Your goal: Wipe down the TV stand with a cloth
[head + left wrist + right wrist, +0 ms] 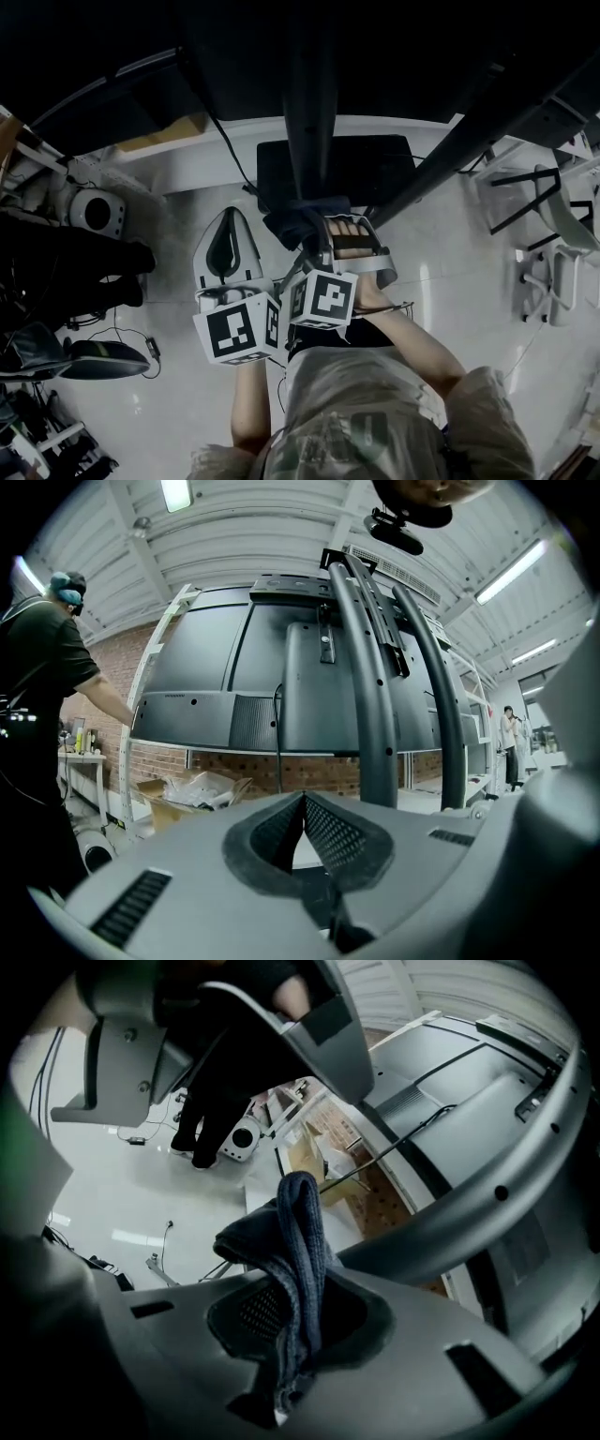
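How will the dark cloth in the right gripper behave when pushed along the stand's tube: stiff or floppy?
Probably floppy: the cloth folds over and droops above the shut jaws of the right gripper. Its ribbed weave suggests it is light and not slippery. It may bunch against the tube.

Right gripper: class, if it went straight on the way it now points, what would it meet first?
Most likely the TV stand's curved tube, crossing just beside the cloth clamped in the right gripper. Depth is unclear, so it might slip past toward the floor.
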`<act>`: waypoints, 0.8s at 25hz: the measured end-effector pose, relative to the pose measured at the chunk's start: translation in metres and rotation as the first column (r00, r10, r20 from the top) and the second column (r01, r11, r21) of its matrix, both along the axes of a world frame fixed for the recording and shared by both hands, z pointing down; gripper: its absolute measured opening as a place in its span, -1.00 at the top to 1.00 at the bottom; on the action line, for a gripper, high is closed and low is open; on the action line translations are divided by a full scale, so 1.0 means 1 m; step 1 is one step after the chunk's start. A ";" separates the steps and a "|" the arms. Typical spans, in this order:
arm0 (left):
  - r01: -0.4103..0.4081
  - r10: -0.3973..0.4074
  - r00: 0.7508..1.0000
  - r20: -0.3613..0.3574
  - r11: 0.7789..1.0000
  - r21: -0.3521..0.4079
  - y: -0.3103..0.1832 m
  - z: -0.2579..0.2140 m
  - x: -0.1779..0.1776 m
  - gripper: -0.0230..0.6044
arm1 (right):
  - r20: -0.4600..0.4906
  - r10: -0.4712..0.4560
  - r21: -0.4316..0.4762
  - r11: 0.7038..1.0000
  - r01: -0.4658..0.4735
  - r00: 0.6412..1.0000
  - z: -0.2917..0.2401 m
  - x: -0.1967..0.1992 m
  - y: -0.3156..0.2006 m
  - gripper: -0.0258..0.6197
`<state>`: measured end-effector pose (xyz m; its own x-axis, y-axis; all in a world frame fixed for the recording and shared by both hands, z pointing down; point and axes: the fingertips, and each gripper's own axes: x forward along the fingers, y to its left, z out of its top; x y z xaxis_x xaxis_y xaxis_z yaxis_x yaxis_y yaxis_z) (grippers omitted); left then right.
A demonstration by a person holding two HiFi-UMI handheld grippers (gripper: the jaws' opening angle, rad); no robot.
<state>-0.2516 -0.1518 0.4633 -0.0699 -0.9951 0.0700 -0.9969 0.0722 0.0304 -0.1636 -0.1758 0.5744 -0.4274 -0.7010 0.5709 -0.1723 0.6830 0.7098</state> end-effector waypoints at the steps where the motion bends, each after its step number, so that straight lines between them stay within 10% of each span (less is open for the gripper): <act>1: 0.003 -0.003 1.000 -0.004 1.000 0.000 -0.001 0.002 0.000 0.88 | 0.008 -0.002 -0.012 1.000 0.002 1.000 0.005 -0.002 0.000 0.73; 20: 0.031 -0.032 0.999 -0.023 0.999 -0.039 -0.003 0.057 0.007 0.87 | -0.100 -0.021 -0.117 0.993 0.009 0.995 0.143 0.009 0.000 0.73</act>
<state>-0.2447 -0.1549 0.5199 -0.0989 -0.9890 0.1102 -0.9932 0.1050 0.0508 -0.1542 -0.1756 0.7174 -0.3736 -0.6213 0.6887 -0.0933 0.7639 0.6385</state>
